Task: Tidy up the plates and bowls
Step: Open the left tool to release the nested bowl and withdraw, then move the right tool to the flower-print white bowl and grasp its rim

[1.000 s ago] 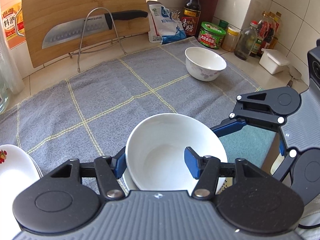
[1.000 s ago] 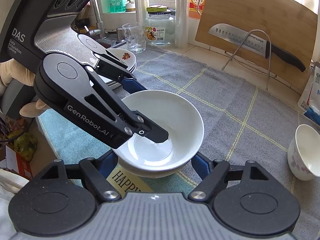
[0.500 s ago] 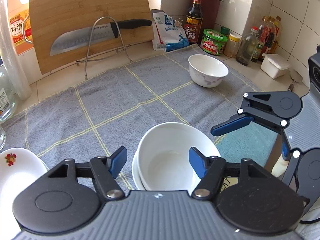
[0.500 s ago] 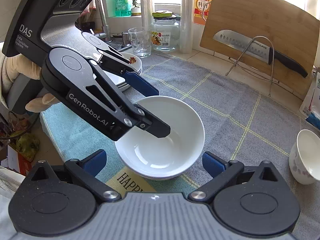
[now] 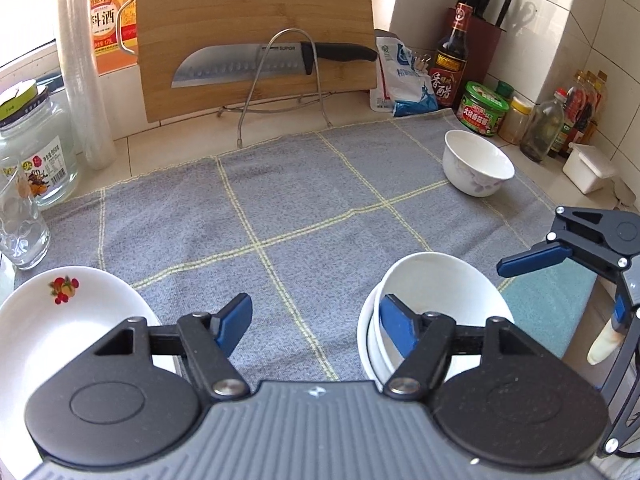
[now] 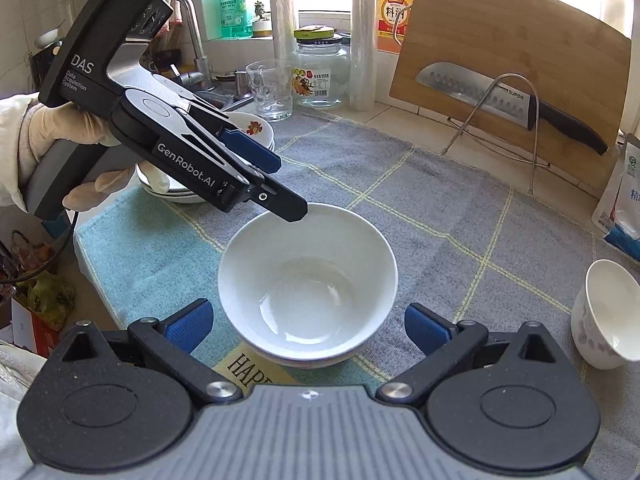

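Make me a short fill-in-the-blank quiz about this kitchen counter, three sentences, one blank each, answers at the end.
1. The knife rests on a wire rack in front of a wooden ____ board.
2. The plain white bowl sits nested in another ____.
3. The plate by the left gripper has a ____ print.

Answers: cutting; bowl; fruit

The left hand-held gripper (image 5: 316, 328) tilts downward in a gloved hand (image 6: 52, 140), its jaws opening with nothing between them. The right hand-held gripper (image 6: 308, 330) also tilts down, jaws spread wide, gripping nothing.
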Tool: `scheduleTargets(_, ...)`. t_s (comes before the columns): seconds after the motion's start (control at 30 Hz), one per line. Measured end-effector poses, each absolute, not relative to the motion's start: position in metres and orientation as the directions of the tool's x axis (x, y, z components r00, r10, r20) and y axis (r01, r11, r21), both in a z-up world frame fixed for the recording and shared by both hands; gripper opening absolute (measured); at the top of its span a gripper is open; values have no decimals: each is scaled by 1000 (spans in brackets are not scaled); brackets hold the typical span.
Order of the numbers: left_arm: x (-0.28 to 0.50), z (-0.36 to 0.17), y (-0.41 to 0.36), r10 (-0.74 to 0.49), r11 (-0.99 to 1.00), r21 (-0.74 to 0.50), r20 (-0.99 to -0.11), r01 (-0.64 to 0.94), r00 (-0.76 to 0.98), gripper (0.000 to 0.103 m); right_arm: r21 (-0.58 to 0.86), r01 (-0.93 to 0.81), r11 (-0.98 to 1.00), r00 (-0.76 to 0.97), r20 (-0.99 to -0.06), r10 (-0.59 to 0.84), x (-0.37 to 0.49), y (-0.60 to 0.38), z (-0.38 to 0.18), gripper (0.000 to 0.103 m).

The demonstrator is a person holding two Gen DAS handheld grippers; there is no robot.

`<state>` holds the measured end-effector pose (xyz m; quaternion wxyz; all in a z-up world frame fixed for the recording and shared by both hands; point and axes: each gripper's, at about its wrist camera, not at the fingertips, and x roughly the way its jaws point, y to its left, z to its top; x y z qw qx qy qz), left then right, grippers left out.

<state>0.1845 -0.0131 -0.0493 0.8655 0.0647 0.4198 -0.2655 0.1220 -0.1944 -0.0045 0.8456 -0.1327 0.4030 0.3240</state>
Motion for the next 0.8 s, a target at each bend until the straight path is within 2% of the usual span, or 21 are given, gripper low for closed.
scheduleTargets(0.27,181,-42,-16,-430,842,-119,-738,527,520,71,11,-630,777,498,-762,414,117,-203,5,103)
scheduleTargets(0.33,177,-35,-23,-441,837,-114,-720,536,536,77,7,-612,791,515,-755,406,116,-211,8,103)
scheduleTargets(0.6,158,-16,-74,-479,806,-72,-661,588,577,91,-21,-491,871,611,-720,328,124,-265,21,103)
scheduleTargets(0.8,149,-14,-124,-504,781,-44,-633,623,587,95,-48,-377,925,663,-711,233,141,-316,17,103)
